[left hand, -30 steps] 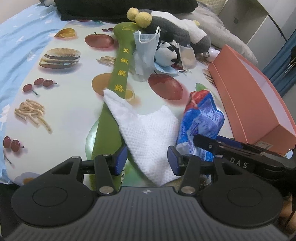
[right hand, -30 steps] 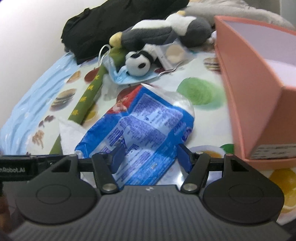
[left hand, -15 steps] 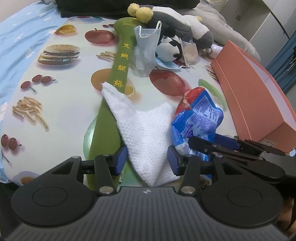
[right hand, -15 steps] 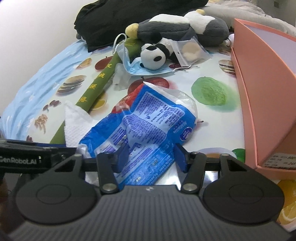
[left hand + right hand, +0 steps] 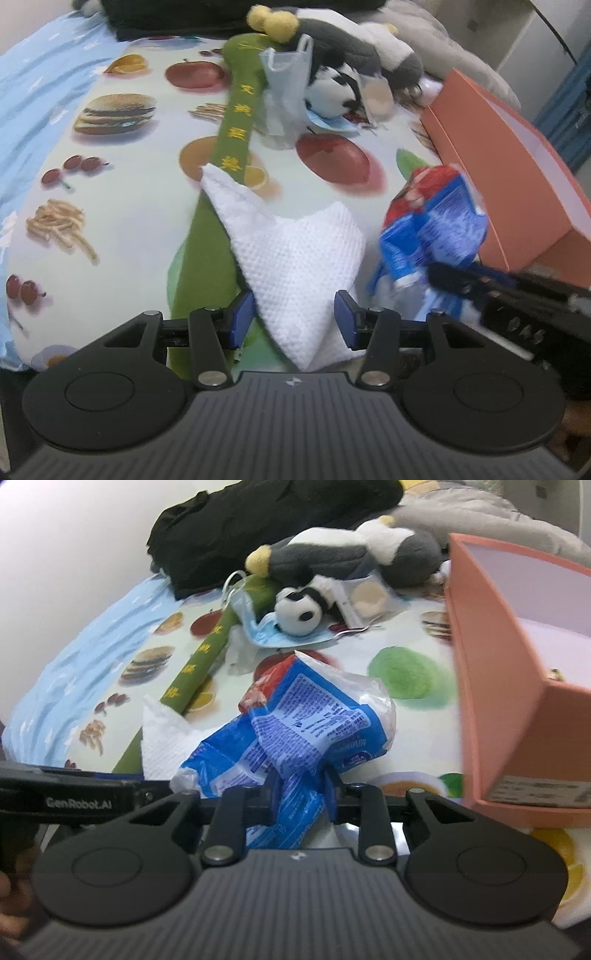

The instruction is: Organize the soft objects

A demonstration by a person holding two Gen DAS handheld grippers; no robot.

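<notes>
A crumpled blue plastic package (image 5: pixel 306 720) sits between the pads of my right gripper (image 5: pixel 301 794), whose jaws are closing and pinch its bunched lower end. In the left wrist view the same package (image 5: pixel 432 225) stands raised at the right. My left gripper (image 5: pixel 293 319) is open low over the table. The tip of a white waffle cloth (image 5: pixel 295 258) lies between its fingers, with no clear press from the pads. The cloth partly covers a long green plush stick (image 5: pixel 236 122) with yellow characters.
An open orange box (image 5: pixel 498 664) stands to the right. At the back lie a panda plush (image 5: pixel 299 609) on a blue face mask (image 5: pixel 258 627), a grey-and-white plush (image 5: pixel 351 550) and a black garment (image 5: pixel 258 524). The food-print tablecloth (image 5: pixel 129 203) shows at the left.
The right jaws have drawn together on the blue package, which has crumpled and lifted slightly. The left gripper and the white cloth have stayed where they were.
</notes>
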